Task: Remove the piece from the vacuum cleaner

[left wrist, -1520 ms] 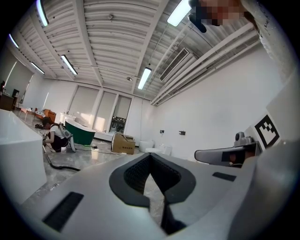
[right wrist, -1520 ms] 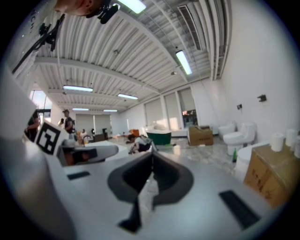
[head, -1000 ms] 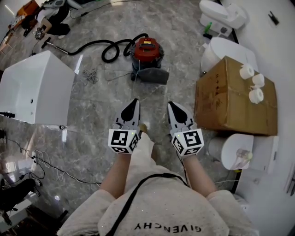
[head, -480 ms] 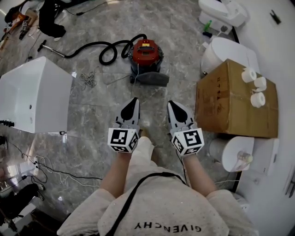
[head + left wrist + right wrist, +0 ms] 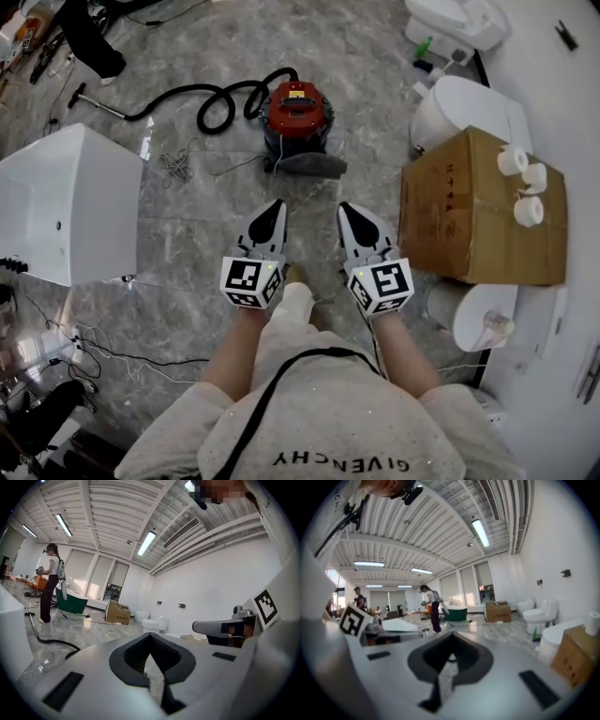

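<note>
Both clenched shut, empty: left gripper (image 5: 274,208), right gripper (image 5: 349,212), side by side short of the red vacuum cleaner (image 5: 298,108), slightly nearer it than a second ago.

The brand name "GIVENCHY" is printed in dark capitals across the beige sweatshirt (image 5: 337,427), seen upside down in the head view. Dark print on the brown cardboard box (image 5: 478,211) cannot be read.

Vacuum: red round canister vacuum cleaner (image 5: 298,108), upright on grey marble floor (image 5: 216,216).
Hose: black ribbed hose (image 5: 211,98), curling leftward from it.
Piece: dark grey flat piece (image 5: 314,165), against its near side.
</note>
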